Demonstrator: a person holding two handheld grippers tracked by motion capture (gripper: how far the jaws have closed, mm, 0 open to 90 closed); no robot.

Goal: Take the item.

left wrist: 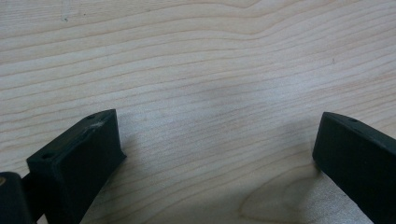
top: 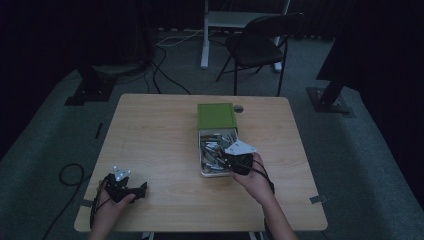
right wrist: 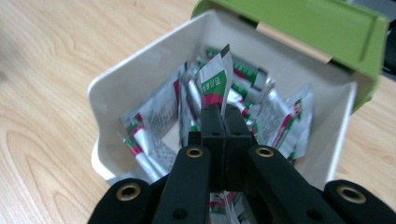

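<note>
Two claws are in use, described here from left to right. At the near left corner of the table, the left claw rests low over bare wood with its jaws spread wide apart and nothing between them; the left gripper view confirms only wood grain in the gap. Toward the centre-right stands a white box with a green lid at its far end, holding a loose pile of foil sachets. The right claw is pressed together on one sachet, pinching its lower edge so that it stands upright above the pile, still over the box. Such a sachet is judged light, thin and limp, with a smooth foil skin that is likely slippery. Grip it on the flat sealed margin, not the filled middle, and with modest force, since a hard squeeze may burst it.
</note>
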